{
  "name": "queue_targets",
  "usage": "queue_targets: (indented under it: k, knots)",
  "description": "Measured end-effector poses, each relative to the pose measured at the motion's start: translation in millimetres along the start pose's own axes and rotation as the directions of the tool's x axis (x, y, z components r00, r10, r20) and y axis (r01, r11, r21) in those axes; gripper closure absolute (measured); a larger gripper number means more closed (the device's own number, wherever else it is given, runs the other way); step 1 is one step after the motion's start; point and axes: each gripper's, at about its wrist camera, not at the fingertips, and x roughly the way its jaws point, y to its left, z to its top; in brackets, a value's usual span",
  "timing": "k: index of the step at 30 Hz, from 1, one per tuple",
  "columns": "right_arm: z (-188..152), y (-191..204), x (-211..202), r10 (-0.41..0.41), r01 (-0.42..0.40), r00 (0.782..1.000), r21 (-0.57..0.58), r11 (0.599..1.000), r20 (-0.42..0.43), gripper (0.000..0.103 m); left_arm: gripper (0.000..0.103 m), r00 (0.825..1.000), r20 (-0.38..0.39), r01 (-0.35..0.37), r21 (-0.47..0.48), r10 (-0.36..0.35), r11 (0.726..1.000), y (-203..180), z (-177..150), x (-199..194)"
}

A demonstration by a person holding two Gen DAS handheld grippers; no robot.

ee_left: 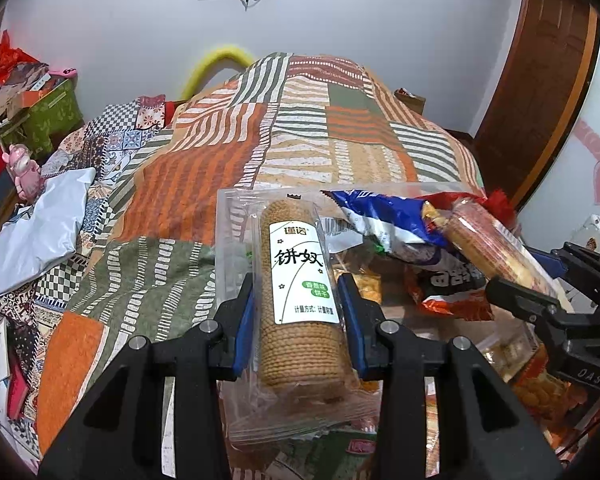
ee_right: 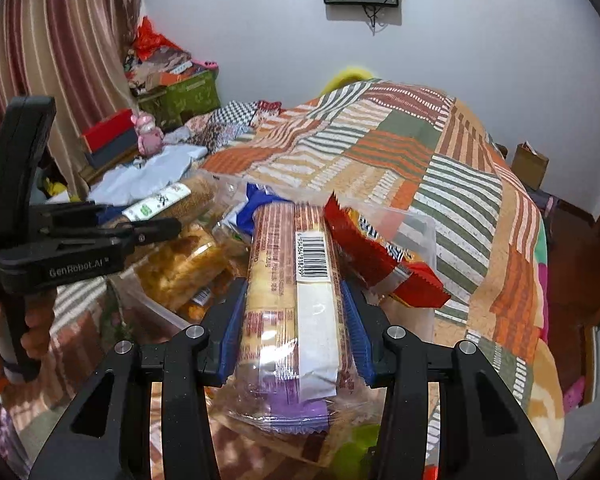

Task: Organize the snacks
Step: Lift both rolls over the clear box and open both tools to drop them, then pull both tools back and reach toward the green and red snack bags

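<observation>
My left gripper point(ee_left: 296, 292) is shut on a clear sleeve of round brown biscuits with a white label point(ee_left: 300, 288); it also shows in the right wrist view point(ee_right: 168, 200). My right gripper point(ee_right: 294, 292) is shut on a roll of crackers in a red-printed wrapper with a barcode point(ee_right: 296, 304), also seen in the left wrist view point(ee_left: 496, 244). Both packs are held over a clear plastic bin point(ee_right: 420, 224) of snacks on the bed. A blue snack bag point(ee_left: 384, 216) and a red snack bag point(ee_right: 380, 256) lie on top of the bin.
The bed has an orange, green and white patchwork cover point(ee_left: 228, 152). A light blue cloth point(ee_left: 40, 232) and a pink figurine point(ee_left: 24, 172) lie at its left. Boxes and clutter point(ee_left: 32, 100) stand by the wall, a wooden door point(ee_left: 540, 80) at right.
</observation>
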Motion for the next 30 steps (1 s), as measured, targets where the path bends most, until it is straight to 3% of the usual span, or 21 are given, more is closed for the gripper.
queue_targets:
  k: [10, 14, 20, 30]
  knots:
    - [-0.6, -0.2, -2.1, -0.021, 0.021, 1.0, -0.011, 1.0, -0.007, 0.057, 0.062, 1.0, -0.006, -0.031, 0.004, 0.031, 1.0, -2.5, -2.5, 3.0]
    - [-1.7, -4.5, -8.7, -0.021, 0.021, 1.0, 0.018, 1.0, 0.002, 0.048, 0.052, 1.0, -0.001, -0.019, -0.006, 0.019, 1.0, -1.5, -4.4, -5.4]
    - [-4.1, -9.1, -26.8, -0.004, 0.002, 1.0, 0.066, 0.998, 0.028, 0.043, 0.045, 1.0, 0.029, -0.01, 0.005, 0.01, 1.0, -6.6, -8.2, -27.4]
    - [-19.4, -9.7, -66.1, -0.036, 0.027, 0.996, 0.104, 0.994, 0.083, 0.026, 0.03, 0.998, 0.065, -0.005, 0.045, 0.002, 0.999, -21.1, -25.9, -71.0]
